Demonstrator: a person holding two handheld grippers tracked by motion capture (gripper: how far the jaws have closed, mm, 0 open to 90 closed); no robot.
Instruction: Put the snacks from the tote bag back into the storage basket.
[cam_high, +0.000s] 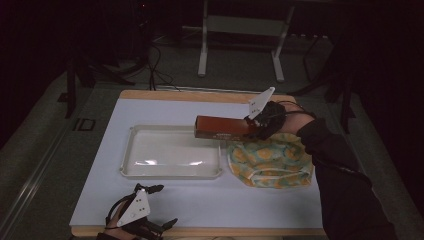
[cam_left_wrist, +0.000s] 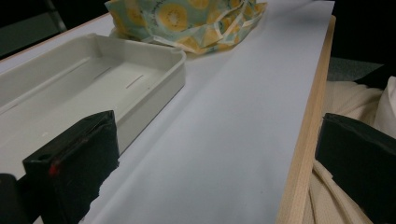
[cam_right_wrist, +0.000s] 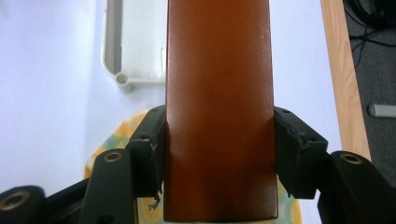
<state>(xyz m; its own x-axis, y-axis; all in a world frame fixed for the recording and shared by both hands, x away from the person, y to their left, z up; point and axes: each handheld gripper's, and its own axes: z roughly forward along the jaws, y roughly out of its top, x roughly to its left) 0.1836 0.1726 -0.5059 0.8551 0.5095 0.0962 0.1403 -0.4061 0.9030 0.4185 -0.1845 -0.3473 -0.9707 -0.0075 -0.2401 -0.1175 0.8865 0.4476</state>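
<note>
Left gripper: resting at the near left edge of the bench, in front of the tray's near left corner, well apart from the box; the grey three-cornered plate on top is facing up.
Left hand: coming in from the bottom edge of the high view, wrapping the gripper body and lying low over the bench's wooden near rim.
Left fingers: standing wide apart with nothing between them; in the left gripper view one is sitting just beside the tray wall, the other is hanging over the bench's wooden edge.
Tray: white, shallow, lying flat at mid-bench with nothing showing inside.
Box: long, red-brown, being held roughly level above the bench, its free end reaching over the tray's far right corner, its gripped end over the cloth.
Cloth: yellow and teal patterned, lying bunched just to the right of the tray, touching or nearly touching its rim.
Right gripper: pointing left across the bench, hovering above the cloth's far edge.
Right fingers: clamping the box from both long sides near its end.
Right arm: in a dark sleeve, stretching from the lower right diagonally toward mid-bench, forearm raised off the surface.
</note>
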